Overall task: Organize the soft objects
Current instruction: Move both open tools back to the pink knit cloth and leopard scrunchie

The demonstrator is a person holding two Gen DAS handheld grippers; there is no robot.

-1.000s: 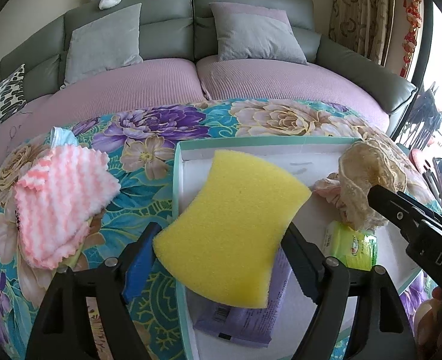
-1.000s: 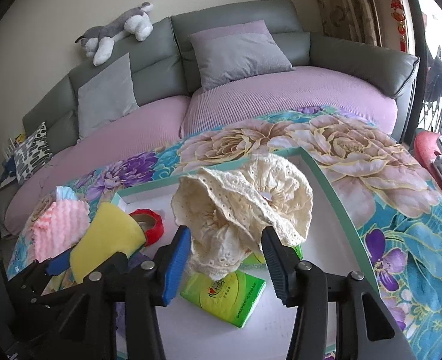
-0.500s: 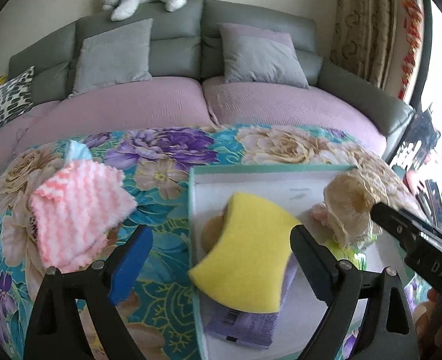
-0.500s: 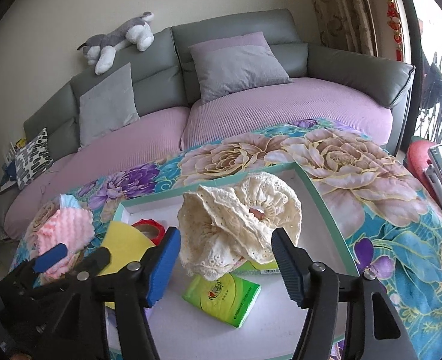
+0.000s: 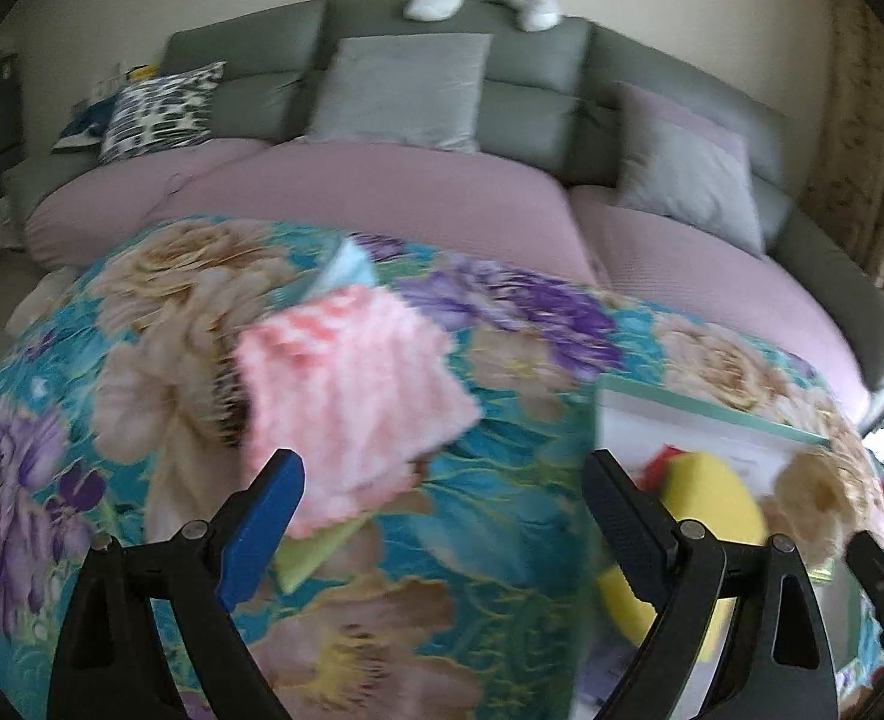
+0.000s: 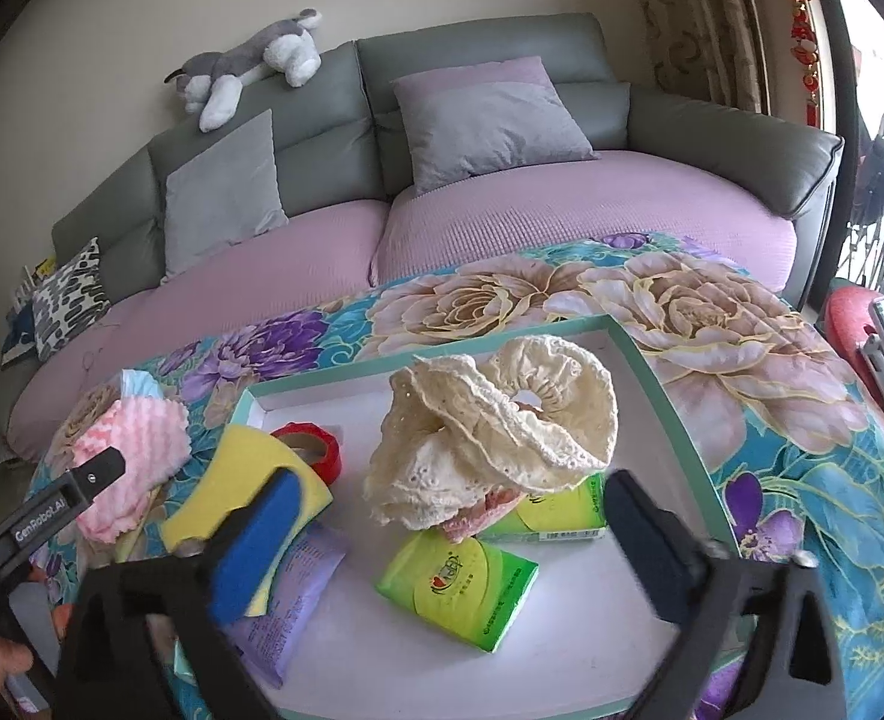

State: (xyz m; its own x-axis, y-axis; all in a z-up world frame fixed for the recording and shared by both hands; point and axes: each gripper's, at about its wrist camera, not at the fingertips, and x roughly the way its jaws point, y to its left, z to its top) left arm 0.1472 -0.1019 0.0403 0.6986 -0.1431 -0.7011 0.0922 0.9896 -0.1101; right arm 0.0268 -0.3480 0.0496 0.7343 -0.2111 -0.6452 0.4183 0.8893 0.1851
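- Currently the left gripper stood wide open and empty, its blue-padded finger just short of the near edge of the pink cloth; the left view was motion-blurred, so contact could not be told.
- The right gripper was also spread wide with nothing held, fingers either side of the cream lace piece but apart from it.
- Risk left: the pink cloth lay out on the floral cover, overlapping a yellow-green sheet and a pale blue item; a low pinch could have bunched the cover or dragged the sheet along.
- Risk left: a grab at one corner of a limp cloth would likely have let it droop and snag the tray rim on the way over.
- Risk right: the lace sat piled on the green tissue packs; closing too deep could have lifted a pack too.
- The yellow sponge leaned over the tray's left edge, half on a purple pack; a passing finger could have tipped it out.
- Red tape roll was wedged behind the sponge.
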